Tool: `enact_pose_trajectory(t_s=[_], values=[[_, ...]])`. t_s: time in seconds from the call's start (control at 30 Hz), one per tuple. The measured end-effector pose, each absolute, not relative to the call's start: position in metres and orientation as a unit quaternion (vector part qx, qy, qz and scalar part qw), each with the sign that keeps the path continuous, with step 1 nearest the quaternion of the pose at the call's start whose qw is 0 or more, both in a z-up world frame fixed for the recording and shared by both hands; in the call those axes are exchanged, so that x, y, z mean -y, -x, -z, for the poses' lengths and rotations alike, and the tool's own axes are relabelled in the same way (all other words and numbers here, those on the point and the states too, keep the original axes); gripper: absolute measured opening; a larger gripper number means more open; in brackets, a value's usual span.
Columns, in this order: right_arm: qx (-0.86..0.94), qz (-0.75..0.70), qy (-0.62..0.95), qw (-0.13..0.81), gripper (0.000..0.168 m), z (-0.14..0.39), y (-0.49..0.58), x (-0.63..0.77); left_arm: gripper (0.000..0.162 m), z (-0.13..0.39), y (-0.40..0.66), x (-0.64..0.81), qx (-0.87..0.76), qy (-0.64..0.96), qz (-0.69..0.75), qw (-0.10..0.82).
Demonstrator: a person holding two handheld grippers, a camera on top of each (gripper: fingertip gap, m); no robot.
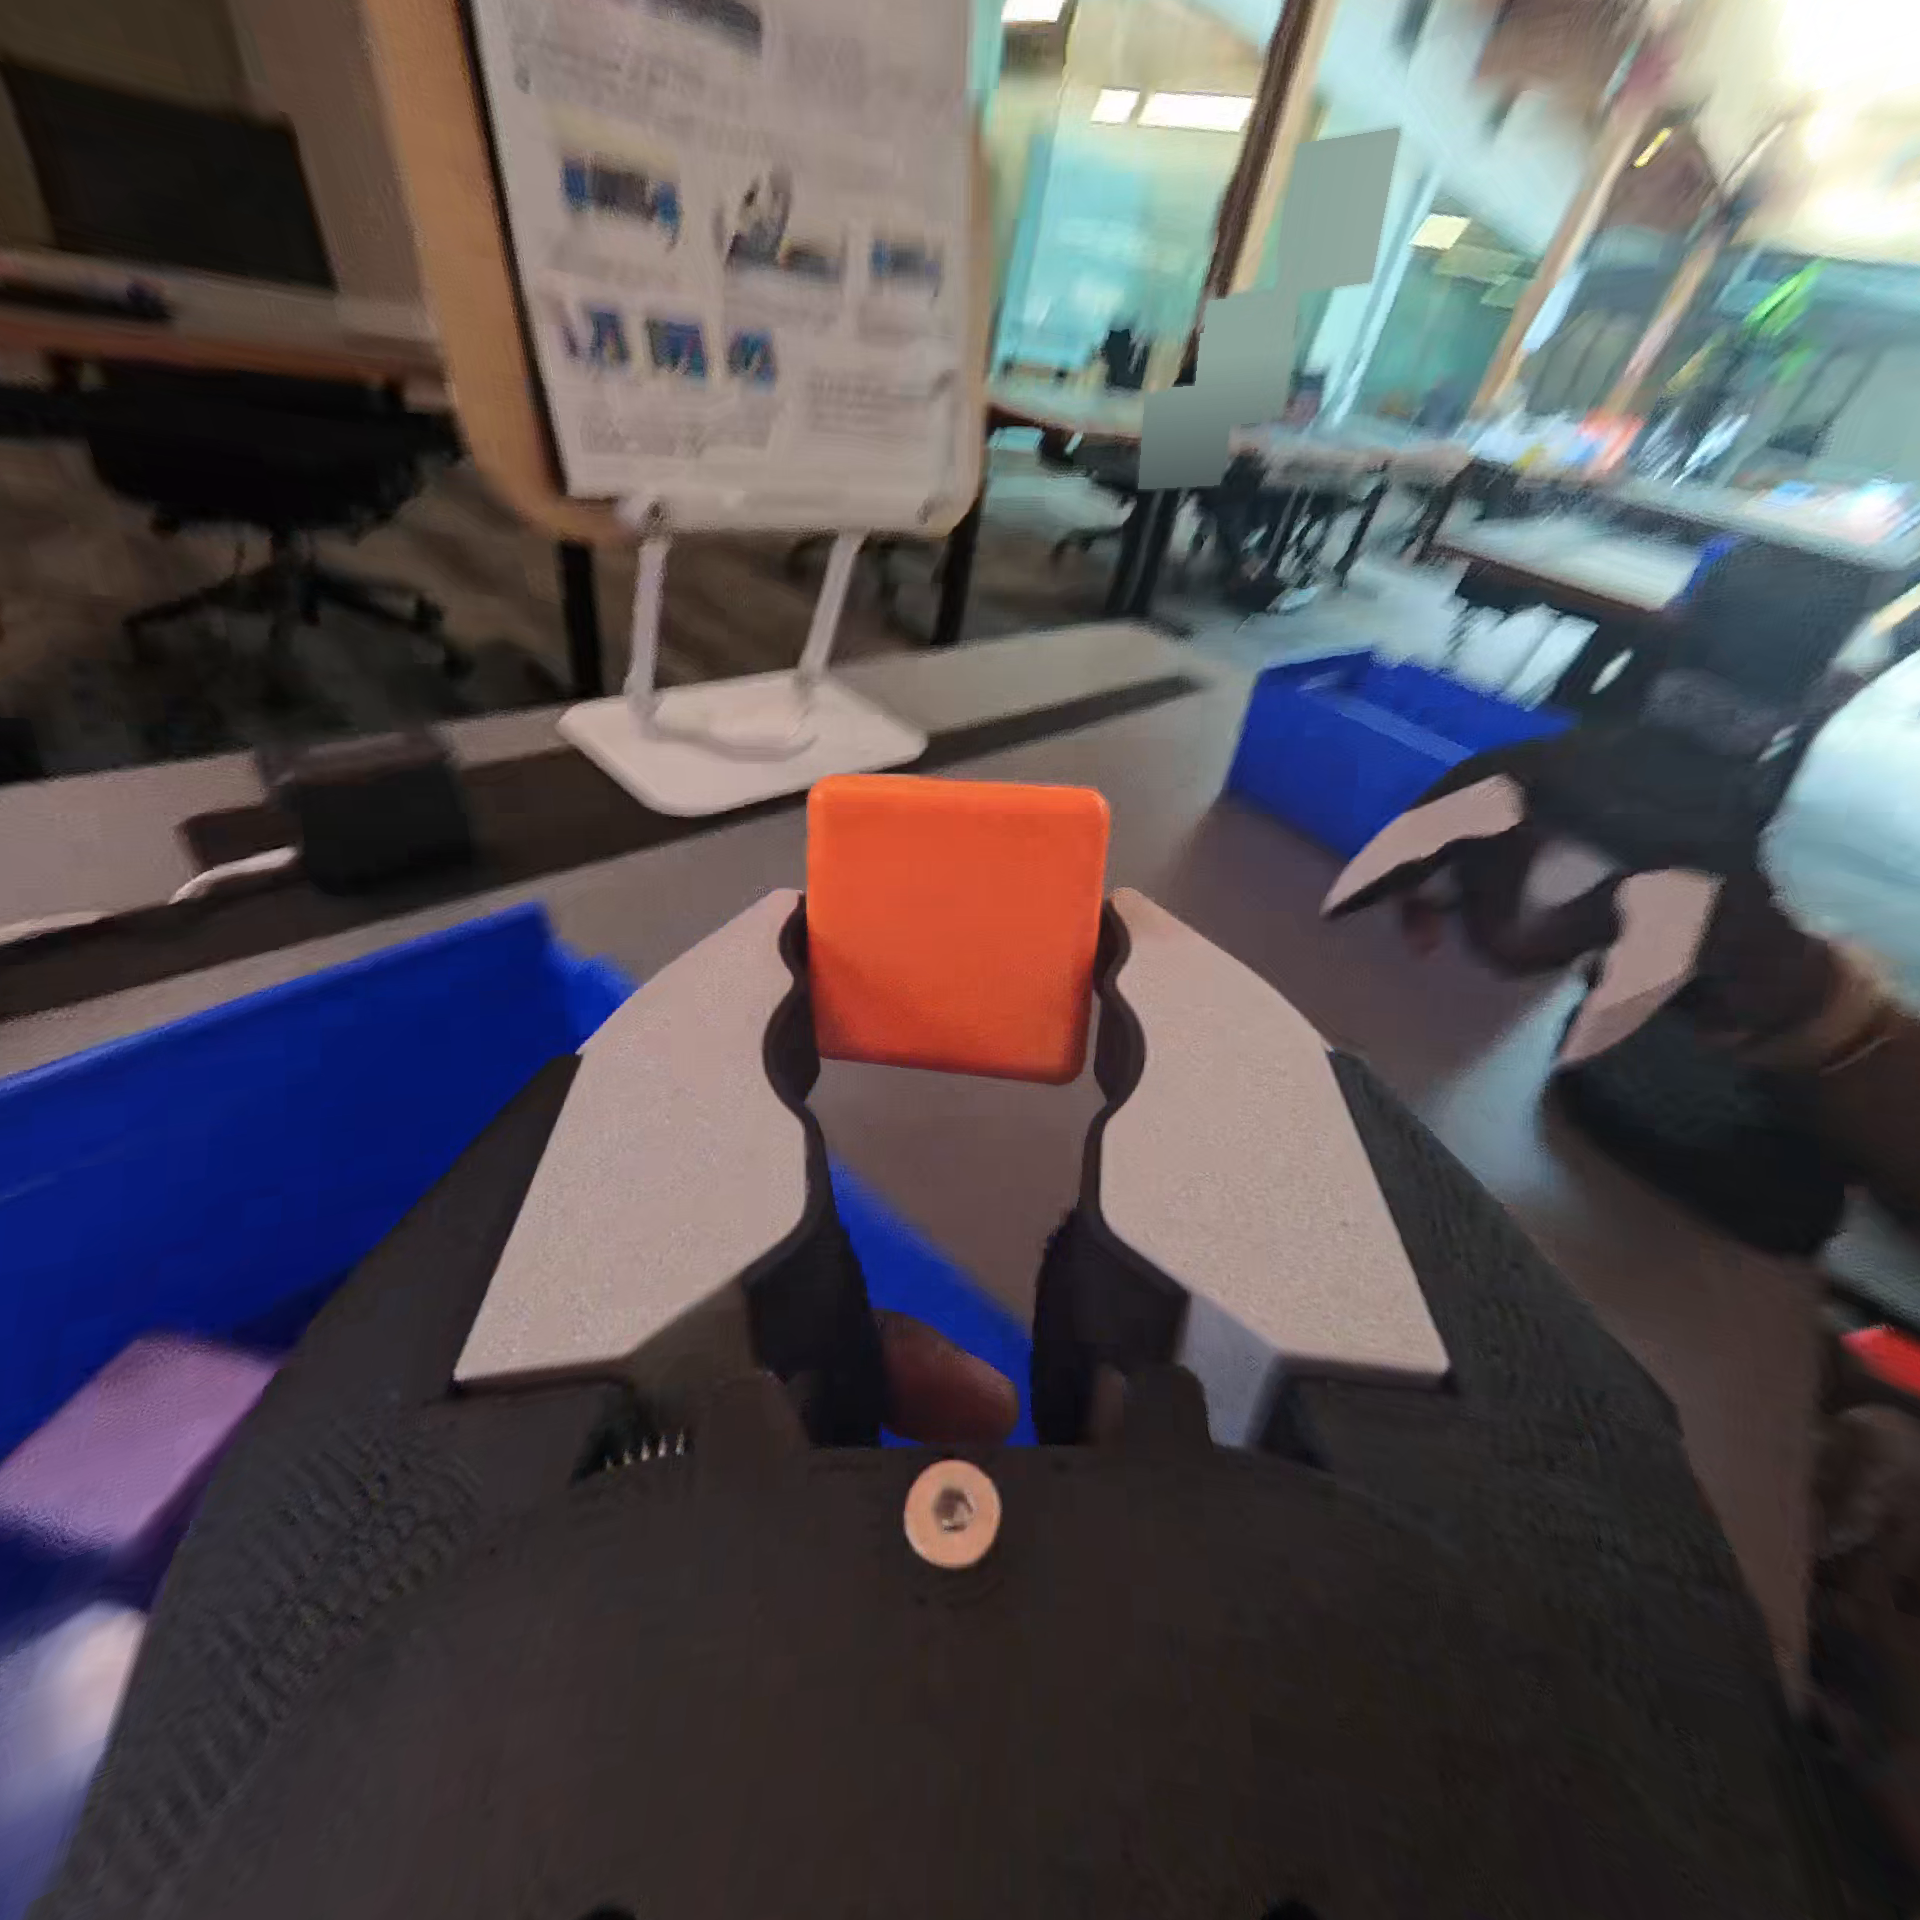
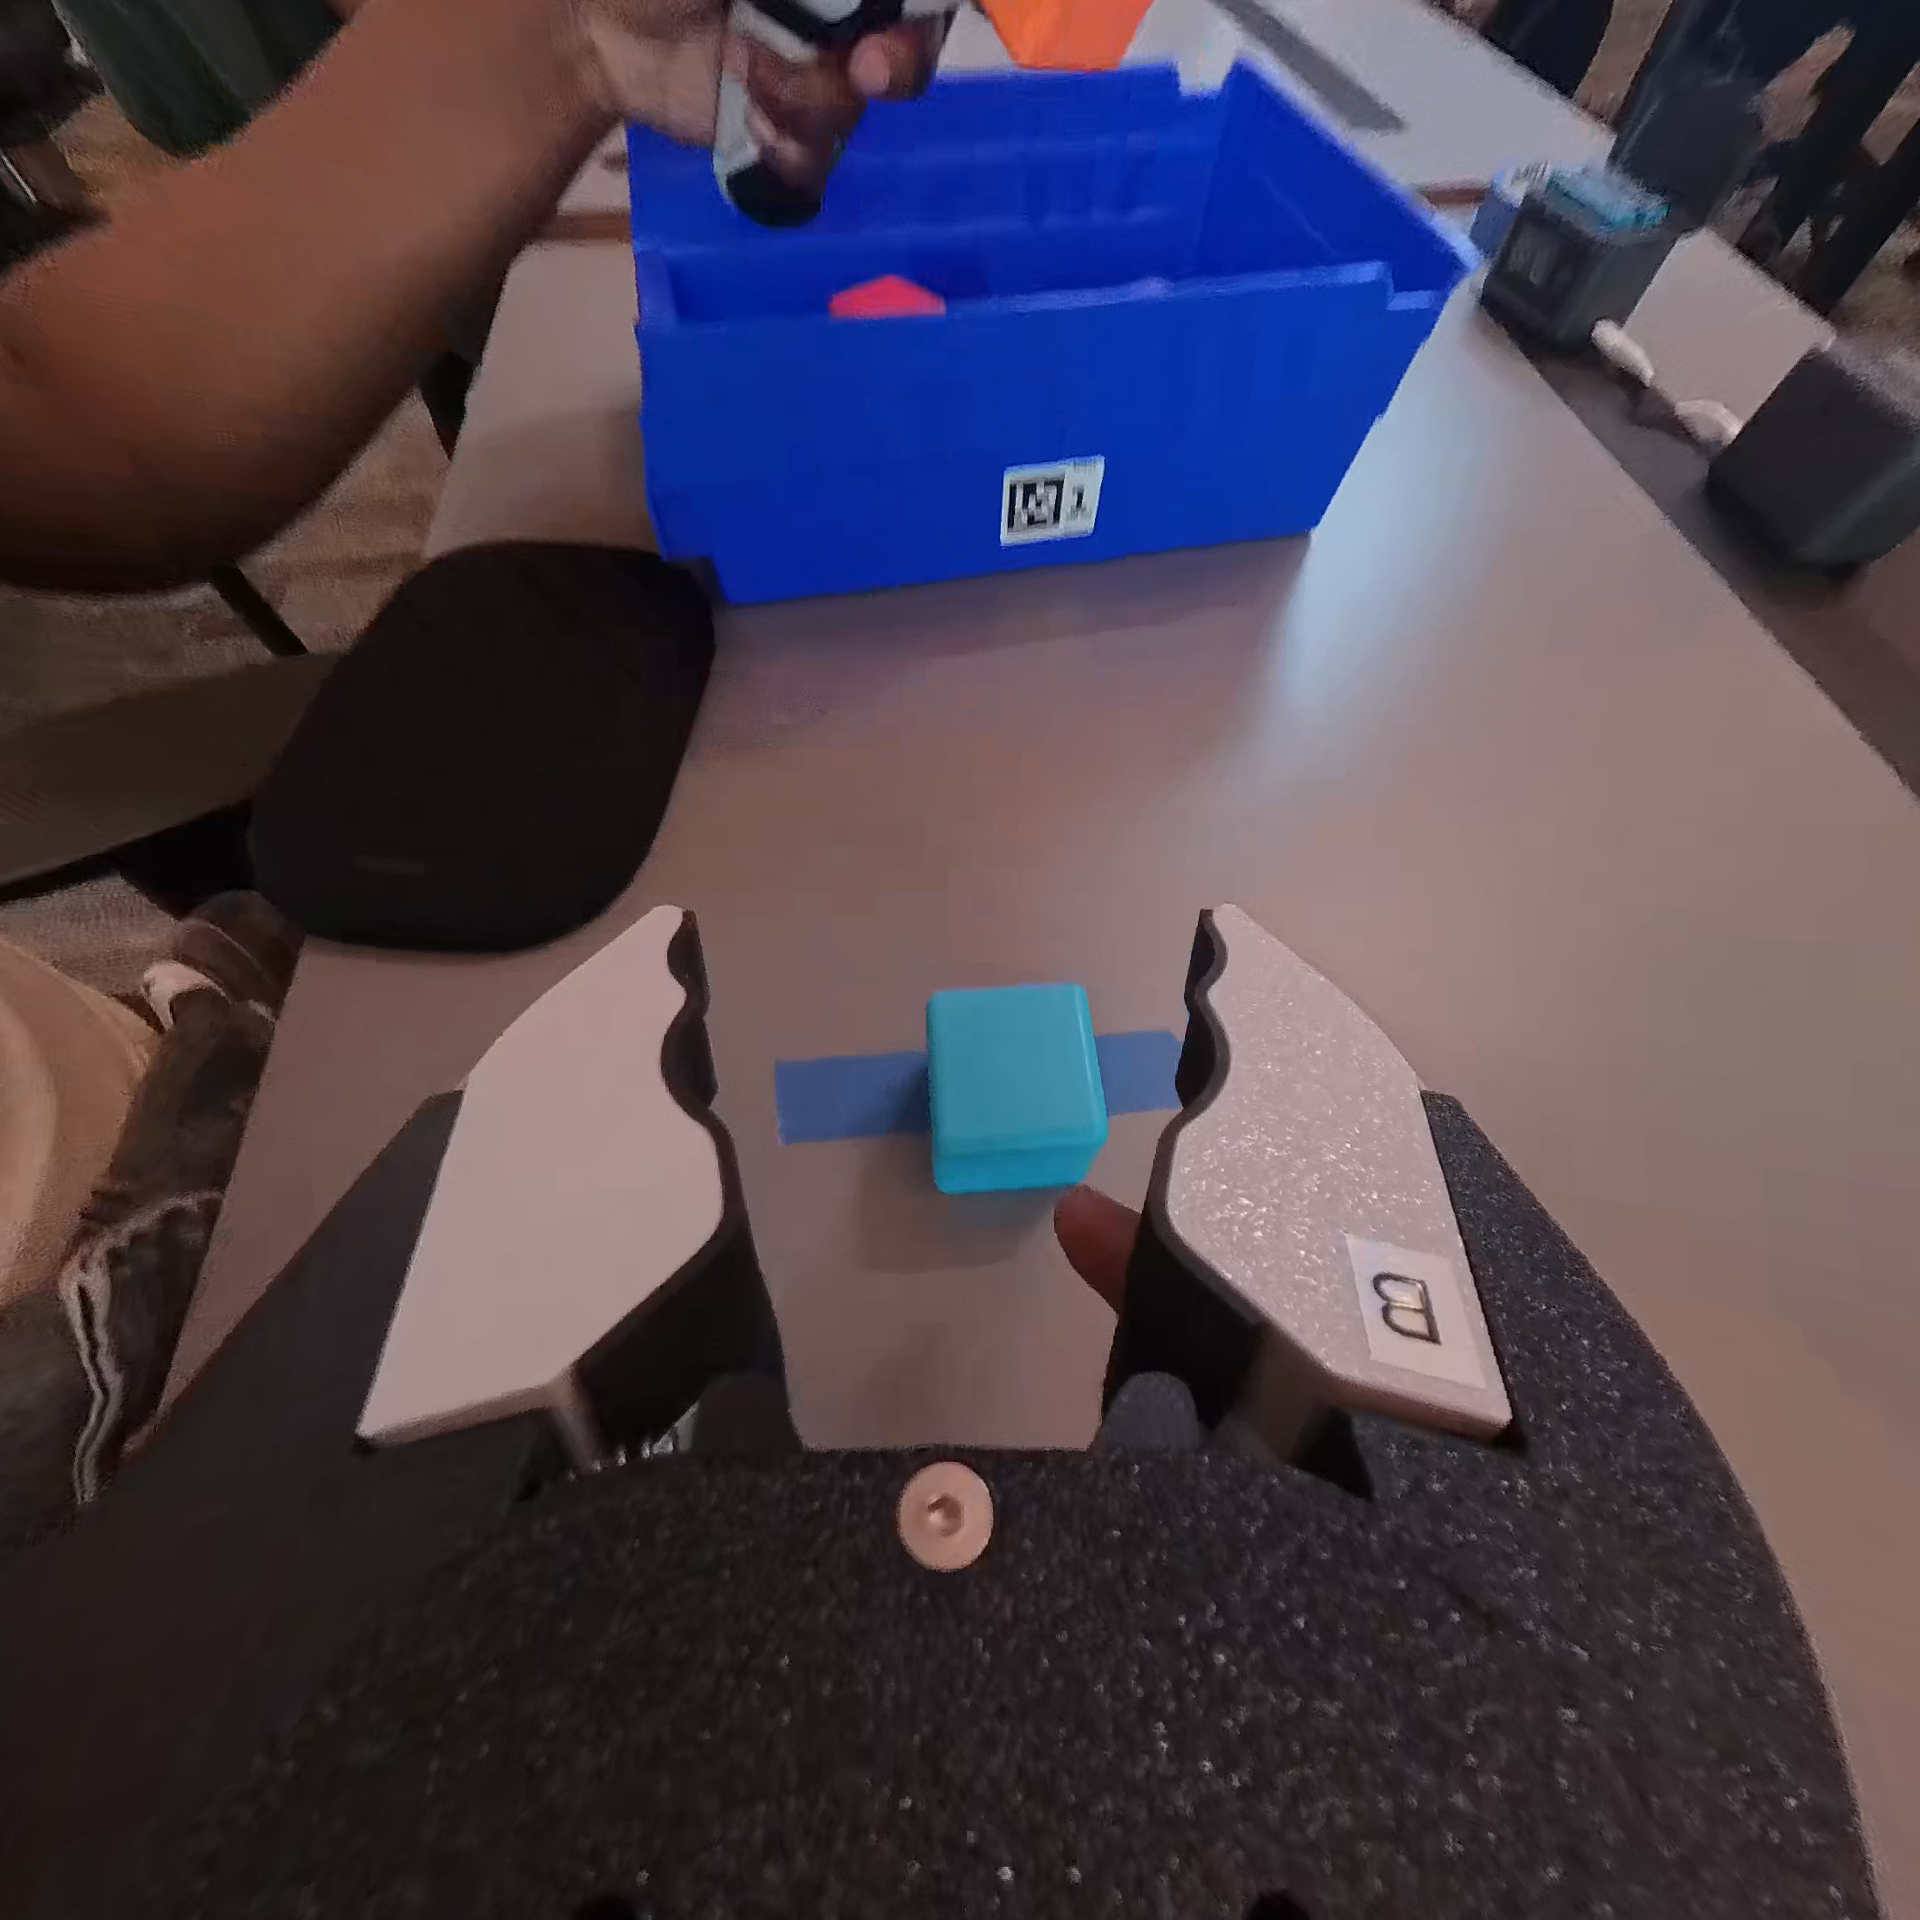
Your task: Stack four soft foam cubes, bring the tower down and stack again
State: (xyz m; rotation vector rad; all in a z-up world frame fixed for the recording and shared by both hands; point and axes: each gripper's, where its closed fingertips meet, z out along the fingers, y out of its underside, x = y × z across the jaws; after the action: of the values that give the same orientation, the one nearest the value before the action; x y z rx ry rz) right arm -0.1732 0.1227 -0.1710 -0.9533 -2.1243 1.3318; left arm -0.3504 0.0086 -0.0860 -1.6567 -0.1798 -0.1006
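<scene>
left fingers [image 1: 951, 920] grip orange cube [image 1: 951, 925] | right fingers [image 2: 940, 1023] open wide | teal cube [image 2: 1013, 1086] alone on tabletop [image 2: 1351, 779] | three more to stack

Four foam cubes show: orange [image 1: 951, 925], teal [image 2: 1013, 1086], red [image 2: 886, 299], purple [image 1: 125, 1444]; two blue bins [image 2: 1018, 416] [image 1: 1351, 743]; two hand-held grippers [image 1: 951, 914] [image 2: 940, 966].
</scene>
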Motion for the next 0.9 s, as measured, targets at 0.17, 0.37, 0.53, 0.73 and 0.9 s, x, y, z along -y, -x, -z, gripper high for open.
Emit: enact_pose_trajectory(t_s=[0.17,0.37,0.53,0.73,0.9], values=[[0.745,-0.524,0.274,0.308,0.088,0.120,0.179,-0.096,0.051,0.038,0.283,-0.026,0.076,0.626,0.224,0.743],[0.728,-0.493,0.131,0.457,0.063,0.060,0.179,-0.078,0.051,0.041,0.209,-0.058,0.086,0.575,0.454,0.675],[0.747,-0.440,0.057,0.496,0.075,0.049,0.183,-0.072,0.051,0.045,0.174,-0.070,0.073,0.537,0.554,0.632],[0.769,-0.373,0.029,0.519,0.048,0.065,0.184,-0.080,0.051,0.060,0.157,-0.083,0.034,0.568,0.547,0.614],[0.813,-0.345,0.122,0.453,0.048,0.084,0.176,-0.121,0.076,0.117,0.167,-0.105,-0.075,0.692,0.303,0.651]])
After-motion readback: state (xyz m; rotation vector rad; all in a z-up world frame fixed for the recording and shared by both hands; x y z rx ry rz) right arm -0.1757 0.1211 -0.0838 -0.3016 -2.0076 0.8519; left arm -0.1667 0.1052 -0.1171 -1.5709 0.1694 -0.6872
